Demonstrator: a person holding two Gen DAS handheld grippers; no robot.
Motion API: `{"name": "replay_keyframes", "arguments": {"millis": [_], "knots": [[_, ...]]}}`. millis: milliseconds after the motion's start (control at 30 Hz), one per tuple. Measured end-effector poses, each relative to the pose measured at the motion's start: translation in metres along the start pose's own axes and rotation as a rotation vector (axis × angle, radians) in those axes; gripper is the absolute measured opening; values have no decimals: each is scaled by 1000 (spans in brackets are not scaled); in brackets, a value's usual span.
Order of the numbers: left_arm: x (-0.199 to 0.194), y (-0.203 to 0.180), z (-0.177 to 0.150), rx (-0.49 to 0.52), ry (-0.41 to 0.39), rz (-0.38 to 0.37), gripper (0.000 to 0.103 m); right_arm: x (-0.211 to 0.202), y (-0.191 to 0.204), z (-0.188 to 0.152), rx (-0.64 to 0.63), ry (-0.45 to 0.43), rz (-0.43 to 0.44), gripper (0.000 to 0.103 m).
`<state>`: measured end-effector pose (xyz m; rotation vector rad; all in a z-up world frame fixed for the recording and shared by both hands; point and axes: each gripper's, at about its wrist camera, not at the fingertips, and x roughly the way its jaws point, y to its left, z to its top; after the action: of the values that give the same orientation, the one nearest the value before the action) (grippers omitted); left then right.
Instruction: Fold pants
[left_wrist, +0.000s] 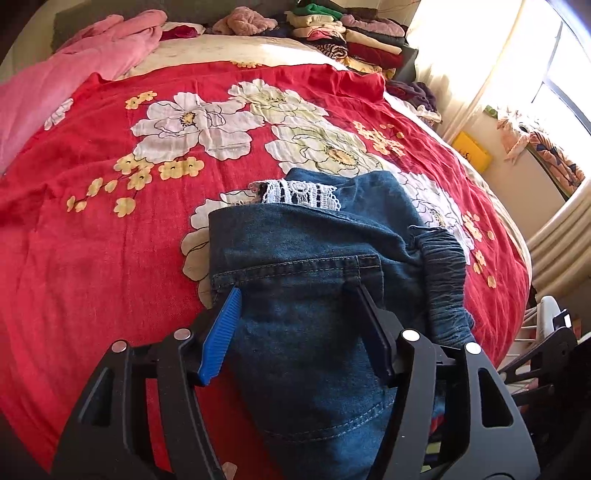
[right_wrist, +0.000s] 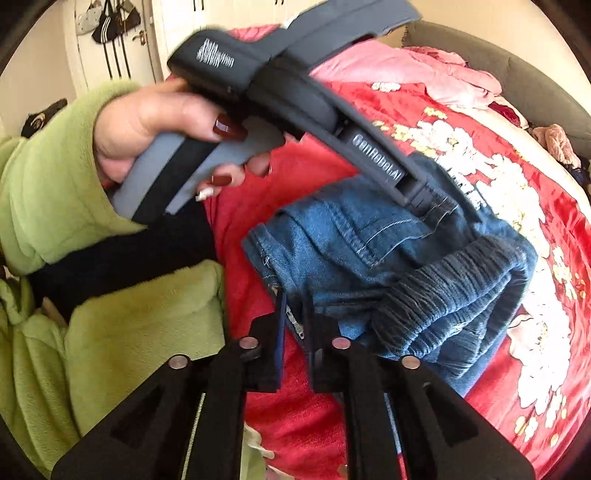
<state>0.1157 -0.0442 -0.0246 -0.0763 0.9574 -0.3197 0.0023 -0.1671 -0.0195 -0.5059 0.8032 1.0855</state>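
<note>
Left wrist view: the folded pants (left_wrist: 314, 266) lie on the red floral bedspread (left_wrist: 110, 258). The left gripper (left_wrist: 295, 291) has its fingers spread, astride the denim, pads not pressing.

Right wrist view: the right gripper (right_wrist: 293, 295) has fingers nearly together, pinching the pants (right_wrist: 369, 258) edge. The left hand (right_wrist: 147, 125) holds its gripper handle.
</note>
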Motion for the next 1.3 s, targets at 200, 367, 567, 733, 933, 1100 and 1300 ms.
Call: {"name": "replay_keyframes", "arguments": {"millis": [200,367,567,733,933,1100,1300], "knots": [[-9,0,0,-1,-16,-9,59,-17,-6,3,41,-36,-16,30],[-16,-2,0,-7,-29,-28,62,-36,-7,5,83,-78,-27,46],[-27,-5,1,1,-58,-11,73,-53,-9,6,104,-111,-58,52],[-37,-6,2,13,-84,20,84,-67,-15,5,134,-144,-102,65],[-48,-5,3,6,-112,46,93,-81,-29,1,196,-183,-164,79],[-53,-2,2,1,-121,63,93,-86,-38,0,236,-201,-203,80],[-53,-2,-4,19,-125,107,93,-84,-54,-4,312,-186,-276,80]]}}
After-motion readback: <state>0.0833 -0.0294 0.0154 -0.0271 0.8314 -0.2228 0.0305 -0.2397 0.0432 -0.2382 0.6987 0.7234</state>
